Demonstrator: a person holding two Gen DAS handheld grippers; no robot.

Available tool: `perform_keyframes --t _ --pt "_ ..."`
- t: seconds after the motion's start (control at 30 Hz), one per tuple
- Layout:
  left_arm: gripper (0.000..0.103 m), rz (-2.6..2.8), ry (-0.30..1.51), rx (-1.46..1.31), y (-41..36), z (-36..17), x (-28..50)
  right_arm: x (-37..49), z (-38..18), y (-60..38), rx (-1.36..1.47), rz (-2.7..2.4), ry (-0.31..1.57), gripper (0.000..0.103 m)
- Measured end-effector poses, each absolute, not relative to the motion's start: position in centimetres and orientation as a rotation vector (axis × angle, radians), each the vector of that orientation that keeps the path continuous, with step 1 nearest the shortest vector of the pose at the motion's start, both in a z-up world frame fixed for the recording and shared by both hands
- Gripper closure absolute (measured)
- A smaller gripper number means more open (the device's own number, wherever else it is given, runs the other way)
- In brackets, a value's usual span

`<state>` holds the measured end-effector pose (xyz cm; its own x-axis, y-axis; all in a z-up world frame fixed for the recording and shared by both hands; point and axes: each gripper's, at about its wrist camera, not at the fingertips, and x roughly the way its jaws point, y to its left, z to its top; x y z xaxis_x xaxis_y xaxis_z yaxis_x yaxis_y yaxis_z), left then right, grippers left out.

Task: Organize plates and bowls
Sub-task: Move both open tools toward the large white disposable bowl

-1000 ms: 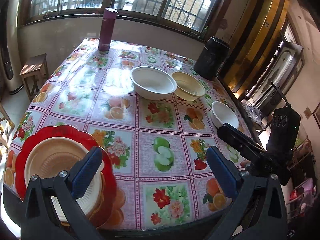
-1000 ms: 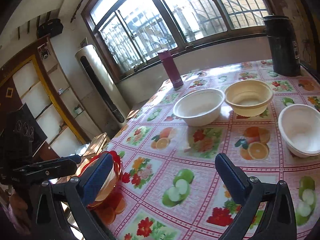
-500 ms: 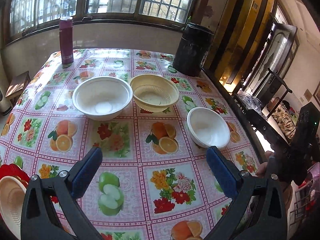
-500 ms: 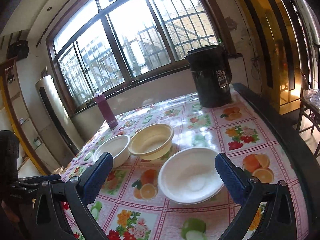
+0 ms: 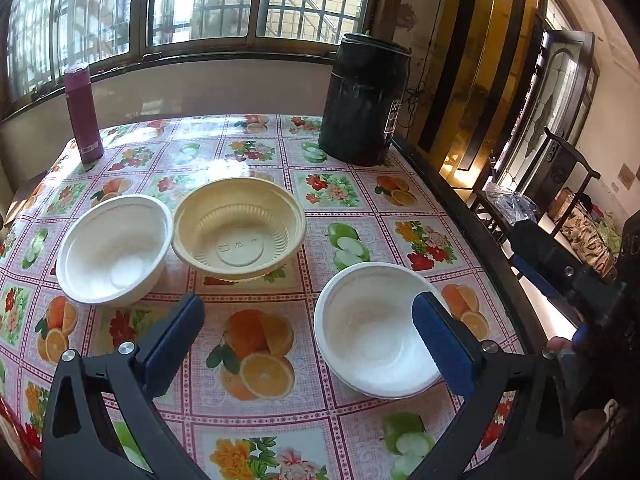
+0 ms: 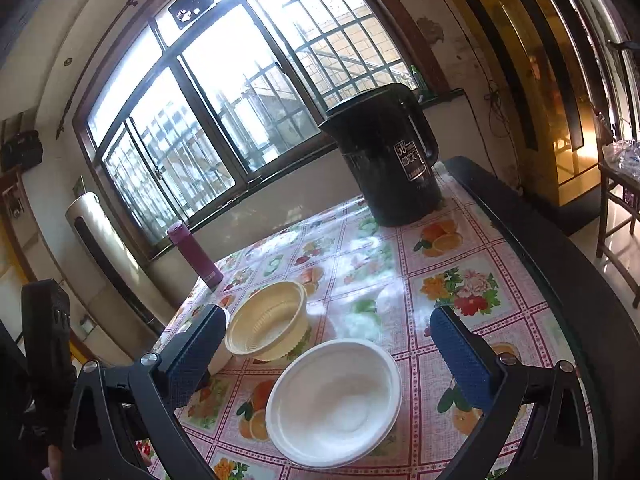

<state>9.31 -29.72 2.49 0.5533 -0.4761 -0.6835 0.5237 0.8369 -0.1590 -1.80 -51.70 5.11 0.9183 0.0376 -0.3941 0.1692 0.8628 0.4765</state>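
Three bowls sit on the fruit-print tablecloth [image 5: 256, 160]. In the left wrist view a small white bowl [image 5: 368, 328] is at the right front, a cream bowl [image 5: 238, 234] behind it, and a larger white bowl [image 5: 114, 248] to the left. My left gripper [image 5: 308, 336] is open and empty, its right finger over the small white bowl's rim. In the right wrist view my right gripper [image 6: 328, 344] is open and empty, above the small white bowl [image 6: 336, 400], with the cream bowl [image 6: 268, 320] behind.
A black kettle [image 5: 366, 100] stands at the table's back right and a purple flask [image 5: 82, 114] at the back left. The table's dark right edge [image 5: 476, 224] borders a chair. A red plate's edge [image 5: 16, 432] shows at the far left front.
Both grippers have swung right and come closer to the bowls. The red plate stack has slid almost out of the left view. The small white bowl now lies between the right gripper's fingers.
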Motion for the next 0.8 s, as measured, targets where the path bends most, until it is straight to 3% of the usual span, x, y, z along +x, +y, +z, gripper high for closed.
perform_keyframes --t 0.27,0.8 --pt "0.000 -0.533 0.815 0.112 -30.8 -1.6 10.3 -1.5 4.7 -51.4 0.536 -0.081 0.422 0.000" --pt "0.000 -0.537 0.829 0.178 -30.8 -3.0 10.7 0.5 2.0 -51.5 0.570 -0.119 0.587 0.000"
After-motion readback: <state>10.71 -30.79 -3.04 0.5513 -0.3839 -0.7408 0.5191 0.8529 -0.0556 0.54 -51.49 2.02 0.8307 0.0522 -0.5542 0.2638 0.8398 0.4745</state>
